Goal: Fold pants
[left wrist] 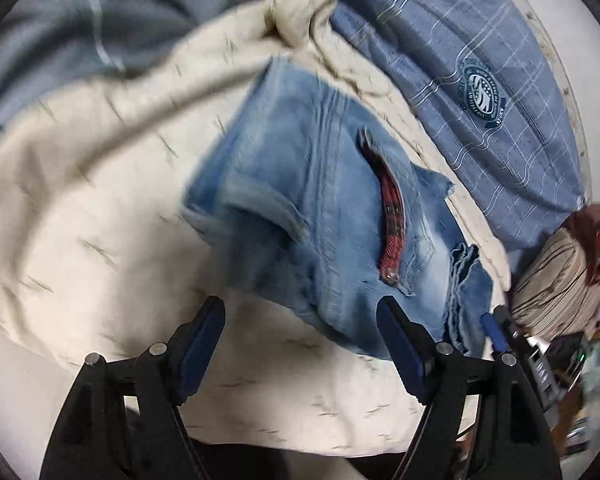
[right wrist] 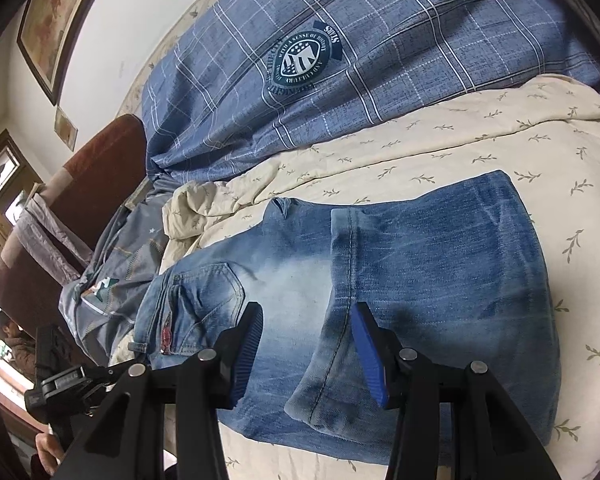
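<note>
Faded blue jeans (left wrist: 324, 216) lie folded on a cream quilt (left wrist: 80, 208) on a bed, the red-lined fly showing. In the right wrist view the jeans (right wrist: 380, 280) lie with the leg ends folded over the seat. My left gripper (left wrist: 300, 312) is open and empty, just short of the jeans' near edge. My right gripper (right wrist: 308, 316) is open above the jeans, its jaws on either side of the folded leg hem, holding nothing. The right gripper's tip also shows in the left wrist view (left wrist: 496, 328), beside the jeans' waist.
A blue plaid duvet (right wrist: 340, 60) with a round badge lies bunched beyond the jeans. Grey clothing (right wrist: 116, 280) lies by the brown headboard (right wrist: 100, 168). A striped pillow (left wrist: 556, 280) is at the right. Framed pictures (right wrist: 52, 28) hang on the wall.
</note>
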Motion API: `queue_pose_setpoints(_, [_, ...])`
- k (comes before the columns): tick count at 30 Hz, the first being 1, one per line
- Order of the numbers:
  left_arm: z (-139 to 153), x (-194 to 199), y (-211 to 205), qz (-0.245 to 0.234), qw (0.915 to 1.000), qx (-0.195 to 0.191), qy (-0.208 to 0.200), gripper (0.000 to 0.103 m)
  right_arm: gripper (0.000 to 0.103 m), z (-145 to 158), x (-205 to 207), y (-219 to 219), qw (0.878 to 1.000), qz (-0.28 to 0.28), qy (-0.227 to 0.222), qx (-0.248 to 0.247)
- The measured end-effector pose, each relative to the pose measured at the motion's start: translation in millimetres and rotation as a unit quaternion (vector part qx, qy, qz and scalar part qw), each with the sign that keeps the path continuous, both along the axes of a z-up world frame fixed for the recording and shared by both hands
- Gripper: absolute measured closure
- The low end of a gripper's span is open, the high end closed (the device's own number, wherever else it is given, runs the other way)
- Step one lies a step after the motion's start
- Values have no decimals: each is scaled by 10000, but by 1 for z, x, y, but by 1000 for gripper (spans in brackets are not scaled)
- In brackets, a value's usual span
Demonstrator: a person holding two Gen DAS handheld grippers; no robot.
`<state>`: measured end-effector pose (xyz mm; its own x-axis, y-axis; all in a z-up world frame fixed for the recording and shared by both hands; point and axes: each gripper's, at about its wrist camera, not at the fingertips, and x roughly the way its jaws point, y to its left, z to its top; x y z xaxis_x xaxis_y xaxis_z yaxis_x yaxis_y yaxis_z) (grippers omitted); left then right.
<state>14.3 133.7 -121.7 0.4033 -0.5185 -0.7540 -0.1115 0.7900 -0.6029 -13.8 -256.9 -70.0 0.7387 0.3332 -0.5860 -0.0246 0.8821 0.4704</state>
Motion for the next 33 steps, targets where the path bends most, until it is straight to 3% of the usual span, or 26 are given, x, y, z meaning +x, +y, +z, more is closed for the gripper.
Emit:
queue_pose_setpoints(7, [-12, 17, -12, 312, 9980, -558, -1, 25, 54, 0, -1, -10, 9999, -88, 5, 105])
queue_pose_setpoints(12, [-17, 21, -1, 671, 9902, -1223, -24, 25, 54, 1, 1, -7, 9999, -53, -18, 103])
queue_pose_setpoints(16, [-9, 23, 4, 675, 9839, -1600, -425, 25, 54, 1, 1, 3, 9999, 26, -38, -136])
queue_pose_setpoints(20, [-6, 22, 0, 492, 9865, -1416, -663, 25, 54, 1, 1, 8, 9996, 45, -47, -264])
queue_pose_setpoints(25, [-14, 5, 1, 543, 9908, -1142, -483, 25, 54, -1, 1, 7, 9996, 5, -2, -269])
queue_pose_setpoints(33, [-21, 11, 1, 683, 9876, -1378, -326, 25, 54, 2, 3, 6, 9997, -49, -30, -253])
